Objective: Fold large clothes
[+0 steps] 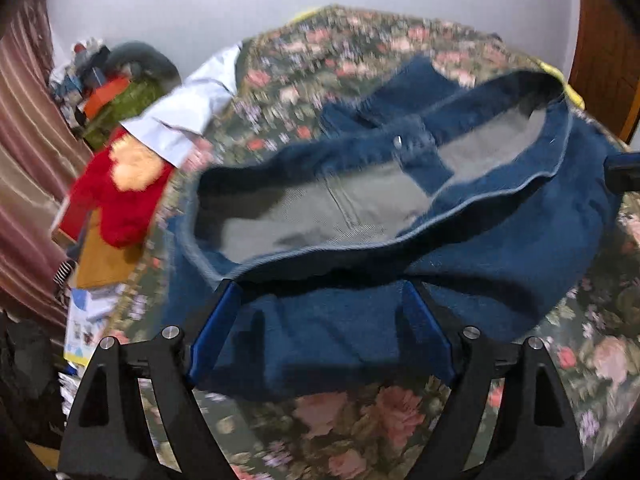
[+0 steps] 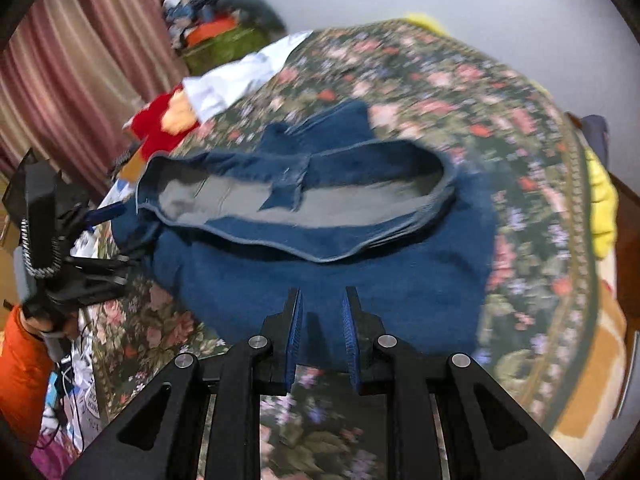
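Dark blue jeans (image 1: 500, 256) lie bunched on a floral bedspread (image 1: 360, 420), waistband gaping so the grey lining shows. My left gripper (image 1: 320, 286) hovers over the near denim, open, with wide-apart blue pads and only cloth below them. In the right wrist view the same jeans (image 2: 280, 272) fill the middle. My right gripper (image 2: 323, 292) is above their near edge, its jaws drawn close together, and no fold is pinched between them. The left gripper (image 2: 110, 210) appears at the jeans' left end, held by a hand in an orange sleeve (image 2: 20, 360). Both views are motion-blurred.
A pale blue shirt (image 1: 188, 112) and a red plush toy (image 1: 120, 192) lie at the bed's far left edge. Clutter is heaped by the striped curtain (image 2: 80, 60). Yellow cloth (image 2: 600, 200) hangs off the right side. Papers and cables lie beside the bed on the left (image 2: 72, 384).
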`<state>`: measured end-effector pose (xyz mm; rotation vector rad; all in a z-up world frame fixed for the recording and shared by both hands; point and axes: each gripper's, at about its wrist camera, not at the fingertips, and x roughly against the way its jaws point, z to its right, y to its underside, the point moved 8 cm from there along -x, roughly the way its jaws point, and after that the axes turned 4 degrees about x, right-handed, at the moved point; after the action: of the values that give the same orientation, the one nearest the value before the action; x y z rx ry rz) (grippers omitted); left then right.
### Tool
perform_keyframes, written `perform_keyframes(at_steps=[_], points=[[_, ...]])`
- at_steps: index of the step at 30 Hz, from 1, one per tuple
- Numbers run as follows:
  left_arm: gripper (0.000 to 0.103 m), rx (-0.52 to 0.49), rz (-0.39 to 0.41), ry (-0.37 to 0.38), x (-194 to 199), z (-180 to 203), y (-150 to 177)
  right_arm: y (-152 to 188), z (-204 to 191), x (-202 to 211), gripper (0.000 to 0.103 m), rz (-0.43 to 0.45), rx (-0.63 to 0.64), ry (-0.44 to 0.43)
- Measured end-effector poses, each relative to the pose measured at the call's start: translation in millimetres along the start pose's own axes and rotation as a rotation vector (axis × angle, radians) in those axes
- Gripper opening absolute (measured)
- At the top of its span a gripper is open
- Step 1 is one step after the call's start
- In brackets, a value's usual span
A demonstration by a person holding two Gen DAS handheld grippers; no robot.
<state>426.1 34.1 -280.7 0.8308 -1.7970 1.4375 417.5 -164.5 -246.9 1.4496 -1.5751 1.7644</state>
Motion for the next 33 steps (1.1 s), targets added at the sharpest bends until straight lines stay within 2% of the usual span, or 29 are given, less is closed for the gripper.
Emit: perform_keyframes(at_steps=[3,7,10,12,14,18,19,20,22,23,26,27,28,33], points=[[0.083,0.037,-0.019,-0.027,-22.6,-5.3,-8.8,-0.3,-11.8,-27.4,0.015,-0.042,0.028,-0.001],[0.083,0.083,0.001,-0.045,-40.8,-25.2,-36.2,-0.3,-15.2,-71.4,0.015,-0.120,0.072,0.024],[0.078,0.094,0.021,-0.065,-51.9,-40.1,-58.6,-13.5,-6.9,-87.1,0.015,-0.124,0.089,0.026],[0.078,0.077,0.029,-0.128,-62.3,-50.7,-79.0,-29.3,0.9,-92.3,0.015,-0.101,0.089,0.022],[0.078,0.064,0.026,-0.215,-76.0,-64.2,-95.1,-48.2,16.9,-97.0,0.015,-0.083,0.090,0.084],[0.077,0.104,-0.044,-0.221,-104.8,-90.1,-103.8,-84.7,68.9,-111.6,0.015,-0.075,0.082,0.240],[0.076,0.127,-0.059,-0.254,-107.8,-101.3,-105.0,-90.5,80.0,-115.4,0.015,-0.078,0.066,0.235],[0.075,0.148,-0.062,-0.256,-105.9,-106.7,-106.1,-94.5,90.9,-117.7,0.015,-0.077,0.024,0.204],[0.075,0.236,-0.040,-0.194,-92.5,-122.8,-108.3,-97.1,102.0,-115.0,0.015,-0.075,-0.063,0.130],[0.075,0.274,-0.022,-0.163,-83.8,-131.0,-109.7,-97.7,106.5,-110.3,0.015,-0.062,-0.091,0.133],[0.075,0.330,0.019,-0.128,-52.8,-151.7,-108.1,-95.1,121.4,-88.7,0.015,-0.004,-0.119,0.263],[0.075,0.324,0.033,-0.129,-42.4,-156.1,-106.1,-92.9,124.7,-81.4,0.015,0.008,-0.130,0.283],[0.075,0.309,0.039,-0.133,-34.2,-156.9,-104.2,-91.0,123.9,-76.1,0.015,0.008,-0.137,0.261],[0.084,0.113,0.034,-0.139,-1.8,-135.5,-71.4,-69.6,95.4,-54.0,0.015,-0.010,-0.104,0.157]])
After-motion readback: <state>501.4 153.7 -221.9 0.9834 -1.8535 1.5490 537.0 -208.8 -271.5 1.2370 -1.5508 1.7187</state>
